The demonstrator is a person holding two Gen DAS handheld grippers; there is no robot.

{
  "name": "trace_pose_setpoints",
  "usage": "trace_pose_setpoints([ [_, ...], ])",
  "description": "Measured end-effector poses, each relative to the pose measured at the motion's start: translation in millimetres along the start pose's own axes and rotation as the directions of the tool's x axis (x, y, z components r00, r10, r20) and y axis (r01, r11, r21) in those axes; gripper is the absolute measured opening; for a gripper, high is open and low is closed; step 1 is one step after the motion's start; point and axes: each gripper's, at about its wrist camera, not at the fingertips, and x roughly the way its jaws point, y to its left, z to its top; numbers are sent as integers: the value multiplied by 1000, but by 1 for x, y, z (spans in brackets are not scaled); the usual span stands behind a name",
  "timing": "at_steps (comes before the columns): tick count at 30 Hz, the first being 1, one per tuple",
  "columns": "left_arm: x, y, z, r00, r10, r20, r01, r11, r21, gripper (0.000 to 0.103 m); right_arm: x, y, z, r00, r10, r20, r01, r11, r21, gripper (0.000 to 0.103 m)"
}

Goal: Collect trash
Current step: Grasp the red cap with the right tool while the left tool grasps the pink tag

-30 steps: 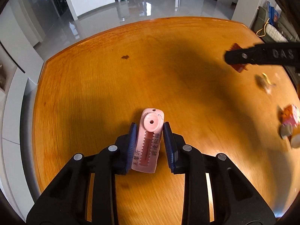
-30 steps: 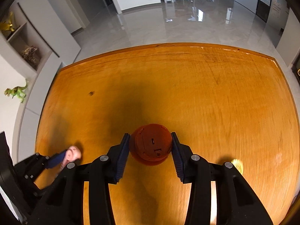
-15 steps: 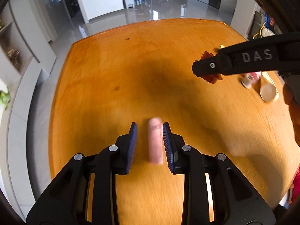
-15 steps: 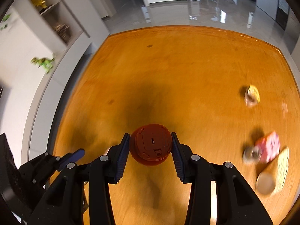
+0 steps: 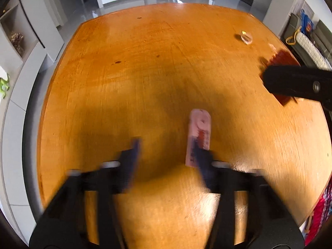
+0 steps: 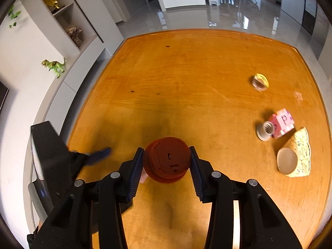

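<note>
In the left wrist view my left gripper [image 5: 166, 155] is open, its fingers blurred and wide apart. A pink pouch [image 5: 199, 132] with red print sits against the right finger, no longer clamped. My right gripper [image 6: 167, 166] is shut on a round dark red container [image 6: 167, 158] held above the orange wooden table [image 6: 186, 72]. The container and the right gripper's finger also show at the right edge of the left wrist view [image 5: 280, 62]. The left gripper shows at the left of the right wrist view [image 6: 97, 154].
On the table's right side lie a clear cup with yellow trash [image 6: 260, 82], a pink carton [image 6: 283, 122] by a white cup [image 6: 265, 130], and a paper cup on a printed wrapper [image 6: 290, 159]. Shelves and a toy dinosaur [image 6: 55, 66] stand left.
The left gripper's fingers have opened wide, letting go of the pink pouch, which now sits by the right finger. Both views have swung left to right across the table. The right gripper keeps its hold.
</note>
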Motion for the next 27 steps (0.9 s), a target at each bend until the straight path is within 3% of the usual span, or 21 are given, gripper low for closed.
trace_pose_setpoints([
  [4, 3, -14, 3, 999, -31, 6, 31, 999, -3, 72, 2, -16, -5, 1000, 5, -5, -5, 1000, 23, 45],
  [9, 16, -39, 2, 1000, -4, -22, 5, 997, 71, 72, 2, -32, -10, 1000, 8, -6, -7, 999, 44, 45],
  [14, 23, -52, -6, 999, -7, -50, 12, 995, 101, 26, 0, -40, -16, 1000, 10, -8, -9, 999, 50, 45],
  [21, 6, -45, -29, 999, -2, -35, 5, 996, 84, 26, -3, -23, -38, 999, 45, -20, -45, 999, 16, 45],
  [27, -37, -24, -85, 999, 46, 15, -47, 998, 46, 26, 3, 23, -71, 992, 109, -56, -112, 992, -50, 45],
])
